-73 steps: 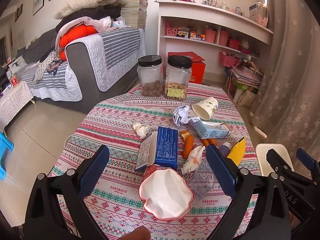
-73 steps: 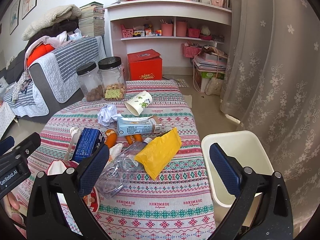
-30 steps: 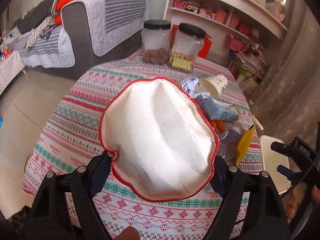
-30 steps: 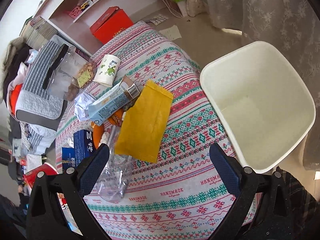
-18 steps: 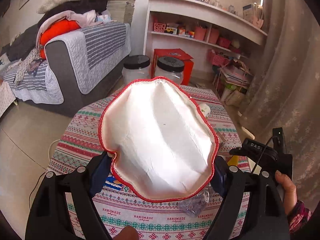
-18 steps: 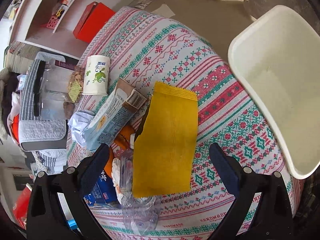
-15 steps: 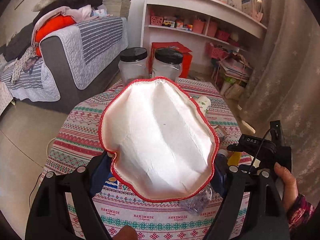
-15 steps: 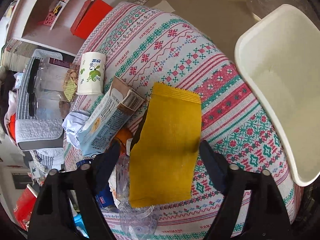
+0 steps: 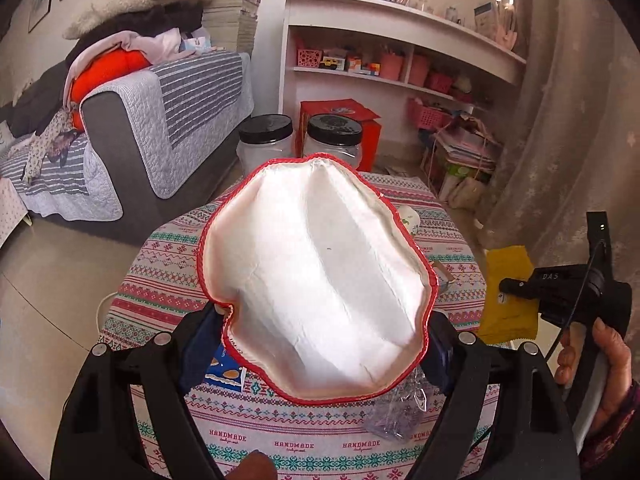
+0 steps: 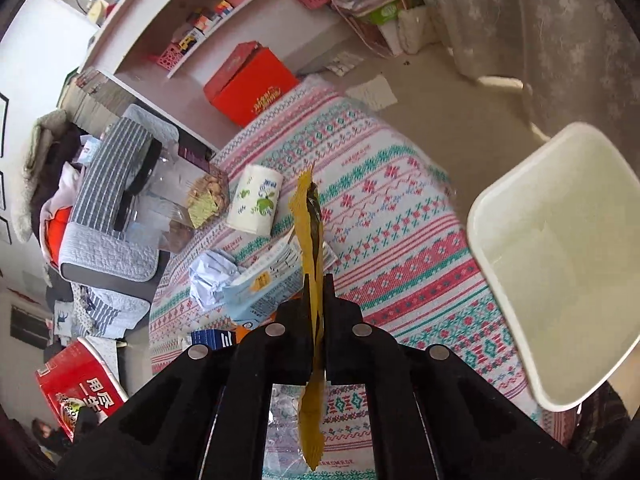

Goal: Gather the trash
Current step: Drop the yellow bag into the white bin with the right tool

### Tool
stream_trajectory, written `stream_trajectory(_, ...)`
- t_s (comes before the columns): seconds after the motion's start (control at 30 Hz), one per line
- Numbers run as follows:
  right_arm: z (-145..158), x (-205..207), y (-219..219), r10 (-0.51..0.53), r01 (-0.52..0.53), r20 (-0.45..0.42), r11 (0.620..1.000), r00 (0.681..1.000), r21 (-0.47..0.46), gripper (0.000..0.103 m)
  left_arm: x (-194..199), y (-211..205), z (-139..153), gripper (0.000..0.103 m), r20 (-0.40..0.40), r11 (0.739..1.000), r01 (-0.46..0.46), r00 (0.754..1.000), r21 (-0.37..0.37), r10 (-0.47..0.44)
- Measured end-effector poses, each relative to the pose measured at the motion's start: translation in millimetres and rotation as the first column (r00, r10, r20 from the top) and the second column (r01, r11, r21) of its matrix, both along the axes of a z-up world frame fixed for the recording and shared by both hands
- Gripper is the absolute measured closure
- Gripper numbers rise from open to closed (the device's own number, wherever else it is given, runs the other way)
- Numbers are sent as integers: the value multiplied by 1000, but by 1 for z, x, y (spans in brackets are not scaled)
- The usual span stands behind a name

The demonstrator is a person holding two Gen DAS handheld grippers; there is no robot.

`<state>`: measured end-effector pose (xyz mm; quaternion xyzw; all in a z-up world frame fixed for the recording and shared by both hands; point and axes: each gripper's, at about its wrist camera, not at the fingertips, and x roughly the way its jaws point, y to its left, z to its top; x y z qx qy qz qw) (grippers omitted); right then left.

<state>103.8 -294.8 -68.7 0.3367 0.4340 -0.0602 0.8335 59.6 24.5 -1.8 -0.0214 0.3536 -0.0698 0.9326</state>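
Left tongs (image 9: 320, 344) clamp a crumpled paper bowl (image 9: 316, 276), white inside with a red rim, raised above the tabletop (image 9: 168, 264); the bowl hides most of the litter behind it. Right tongs (image 10: 318, 312) are pinched on a yellow wrapper (image 10: 310, 240), seen edge-on as a thin, limp strip lifted clear of the cloth. The tabletop is round, covered in a woven pink, red and teal patterned cloth. On it lie a printed paper cup (image 10: 256, 200) on its side, a pale blue carton (image 10: 264, 284) and crumpled paper (image 10: 212, 276). A white plastic bin (image 10: 560, 264) stands just right of the tabletop, partly cut off. Two black-lidded clear jars (image 9: 266, 144) sit at the far edge. A grey sofa (image 9: 132, 120) and white shelves (image 9: 400, 32) lie beyond.
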Motion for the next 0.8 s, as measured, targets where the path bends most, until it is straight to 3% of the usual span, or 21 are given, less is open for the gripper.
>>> stream_trajectory(0.2, 40, -42, -46, -102, 118, 90, 973, 991, -198, 100, -5, -13, 1, 23, 15, 1000, 21, 1000, 9, -21)
stream_trajectory(0.33, 49, -64, -72, -148, 168, 83, 923, 985, -346, 99, -5, -25, 1, 23, 10, 999, 41, 999, 7, -41)
stream_trajectory(0.43, 45, -71, -86, -169, 162, 23, 881, 985, -444, 93, -7, -39, 1, 23, 11, 997, 75, 997, 2, -75)
stream_trajectory(0.47, 44, -73, -90, -181, 163, 7, 871, 983, -464, 72, -7, -45, 2, 23, 11, 996, 90, 996, -3, -90)
stream_trajectory(0.5, 43, -81, -92, -201, 178, 2, 860, 980, -478, 41, -8, -52, 2, 23, 11, 994, 105, 994, -7, -105)
stream_trajectory(0.53, 44, -88, -96, -224, 202, 12, 851, 975, -485, 30, -9, -60, 2, 23, 11, 992, 123, 992, -9, -123)
stream_trajectory(0.7, 70, -114, -117, -294, 320, 133, 796, 946, -514, 8, -9, -110, 5, 23, -4, 970, 240, 971, -30, -240)
stream_trajectory(0.8, 82, -130, -130, -303, 350, 176, 792, 937, -500, 7, -4, -146, 15, 23, -4, 947, 316, 948, -56, -317)
